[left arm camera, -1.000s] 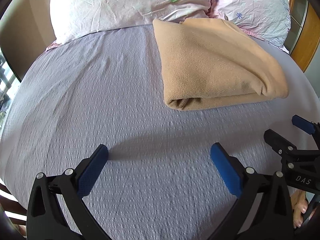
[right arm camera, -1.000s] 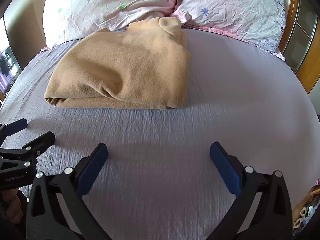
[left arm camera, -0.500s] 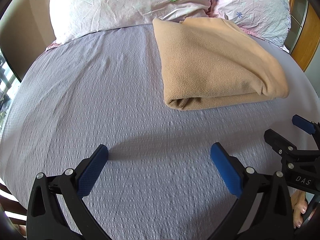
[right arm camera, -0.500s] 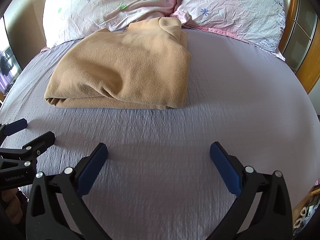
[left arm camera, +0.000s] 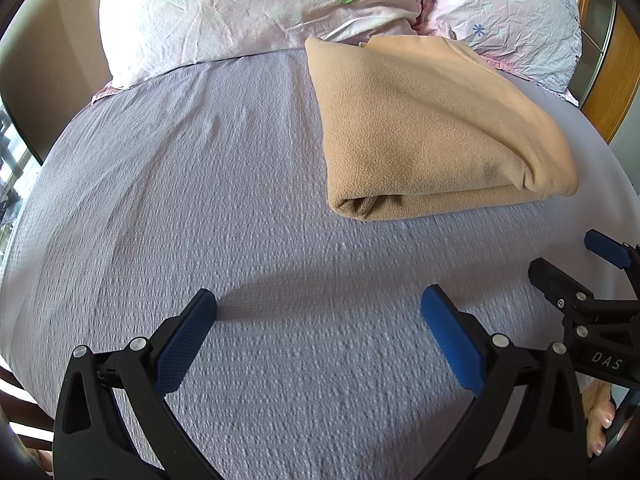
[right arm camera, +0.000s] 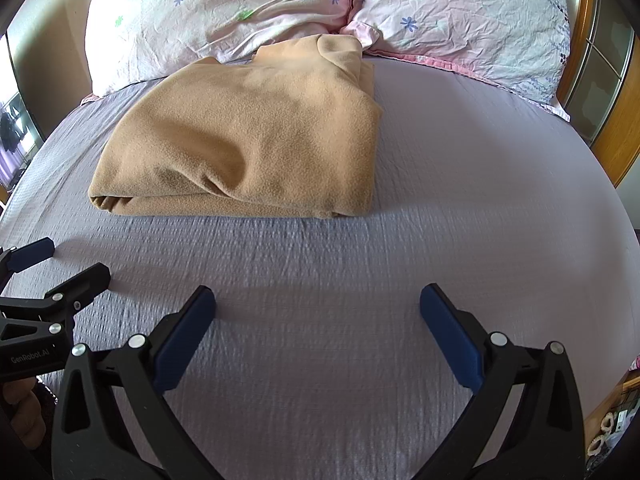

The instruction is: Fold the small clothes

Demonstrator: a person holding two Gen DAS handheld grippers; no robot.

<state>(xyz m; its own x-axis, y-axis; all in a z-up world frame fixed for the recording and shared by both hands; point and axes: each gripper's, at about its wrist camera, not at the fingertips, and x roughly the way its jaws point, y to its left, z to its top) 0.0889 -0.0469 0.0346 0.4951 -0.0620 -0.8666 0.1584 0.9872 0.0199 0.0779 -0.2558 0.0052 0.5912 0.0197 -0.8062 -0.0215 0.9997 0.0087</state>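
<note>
Lying folded, tan garment (right arm camera: 248,140) hides its sleeves (2 claws gaping).

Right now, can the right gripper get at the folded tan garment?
Probably yes. The right gripper is open and empty, and only bare bedsheet lies between it and the tan garment. The left gripper sits off to the side, out of that path.

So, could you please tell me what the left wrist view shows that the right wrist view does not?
Only the left wrist view shows the right gripper from the side, at its right edge. Only the right wrist view shows the left gripper from the side, at its left edge. Both show the folded tan garment on the grey bedsheet, below the flowered pillows.
</note>
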